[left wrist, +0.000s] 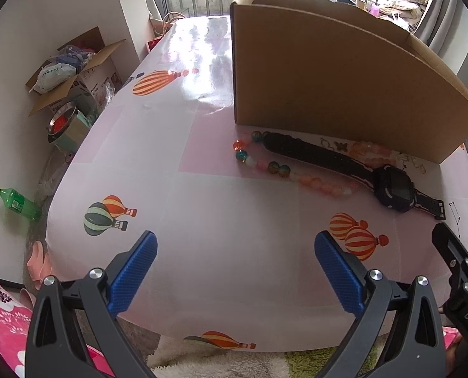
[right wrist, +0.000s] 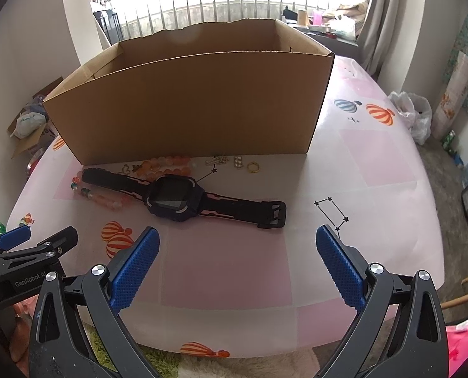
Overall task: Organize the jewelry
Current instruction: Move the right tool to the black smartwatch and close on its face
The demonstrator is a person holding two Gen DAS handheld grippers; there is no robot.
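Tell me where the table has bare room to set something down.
Free: the table between the watch and the near edge, and right of the cardboard box. Crowded: the strip along the box front, with beads, gold ring and small pieces.

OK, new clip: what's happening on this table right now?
A person holds two handheld grippers over a table, and nothing has been picked up. The left gripper and right gripper both hover with jaws open and empty. Ahead of them lie a black watch, a bead bracelet, a gold ring and other small pieces, all on the tablecloth in front of an open cardboard box.
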